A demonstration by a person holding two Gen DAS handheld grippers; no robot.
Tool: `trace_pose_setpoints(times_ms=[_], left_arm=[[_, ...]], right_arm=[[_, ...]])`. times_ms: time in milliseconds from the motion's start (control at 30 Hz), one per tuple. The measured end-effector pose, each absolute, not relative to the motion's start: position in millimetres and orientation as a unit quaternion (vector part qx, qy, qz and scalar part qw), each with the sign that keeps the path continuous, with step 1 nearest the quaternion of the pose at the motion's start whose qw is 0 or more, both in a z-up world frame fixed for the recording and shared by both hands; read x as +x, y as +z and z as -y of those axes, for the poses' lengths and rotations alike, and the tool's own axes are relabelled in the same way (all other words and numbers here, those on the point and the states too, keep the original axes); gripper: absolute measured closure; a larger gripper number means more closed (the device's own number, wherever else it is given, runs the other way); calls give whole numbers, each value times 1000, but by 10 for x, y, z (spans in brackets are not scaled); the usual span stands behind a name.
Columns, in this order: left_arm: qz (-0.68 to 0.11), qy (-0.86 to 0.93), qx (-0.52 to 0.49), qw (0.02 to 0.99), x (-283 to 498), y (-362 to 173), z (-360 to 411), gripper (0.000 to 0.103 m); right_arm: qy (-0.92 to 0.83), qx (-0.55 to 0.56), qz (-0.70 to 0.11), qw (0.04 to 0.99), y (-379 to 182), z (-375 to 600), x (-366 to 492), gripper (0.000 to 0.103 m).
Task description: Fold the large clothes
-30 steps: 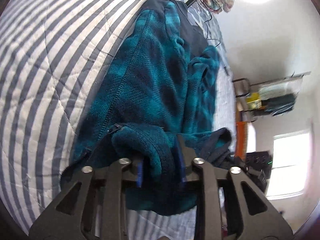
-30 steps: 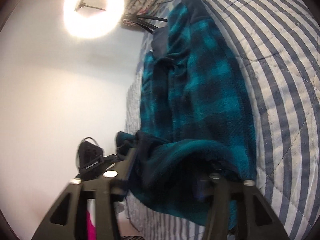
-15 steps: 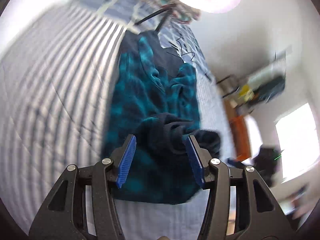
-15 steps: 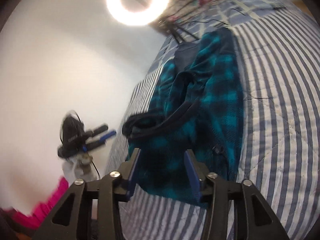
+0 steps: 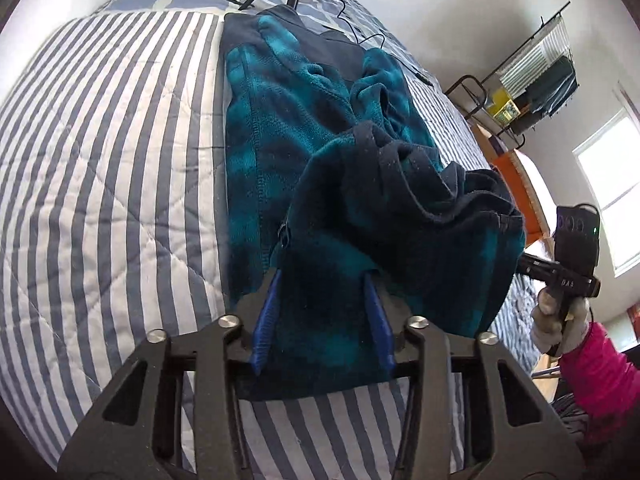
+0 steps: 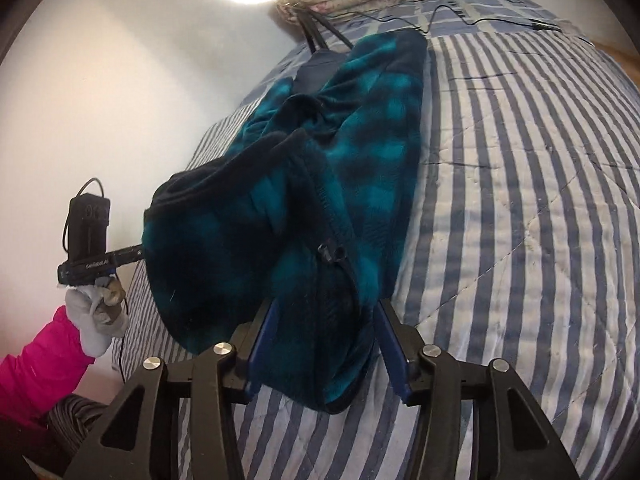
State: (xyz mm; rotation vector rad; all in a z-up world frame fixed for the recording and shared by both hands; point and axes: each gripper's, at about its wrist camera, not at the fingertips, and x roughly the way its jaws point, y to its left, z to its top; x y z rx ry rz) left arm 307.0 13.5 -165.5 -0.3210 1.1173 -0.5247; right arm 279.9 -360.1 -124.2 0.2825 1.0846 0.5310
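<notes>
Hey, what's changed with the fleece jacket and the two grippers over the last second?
Both views swung round as the wrists rolled. The left gripper let go half a second ago and is closing on the near fold of the fleece jacket again. The right gripper narrowed onto the bundled hem and its jaws are opening slightly, cloth between them. The jacket stays laid lengthwise on the striped quilt.

Striped quilted bed (image 5: 120,152) under teal plaid fleece (image 5: 280,128).
</notes>
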Motion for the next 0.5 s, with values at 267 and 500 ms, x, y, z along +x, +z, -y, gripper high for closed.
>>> trace_pose_setpoints(times_ms=[267,500], left_arm=[[-523,-226,-161,806,2958,-1594,-193,93],[-512,-212,-136,821,2906,-1451,-234,77]], right_arm=[[276,85,-503,815,-1141,3449,2662,92],[230,46,-500,834,-1065,3456,2666,68]])
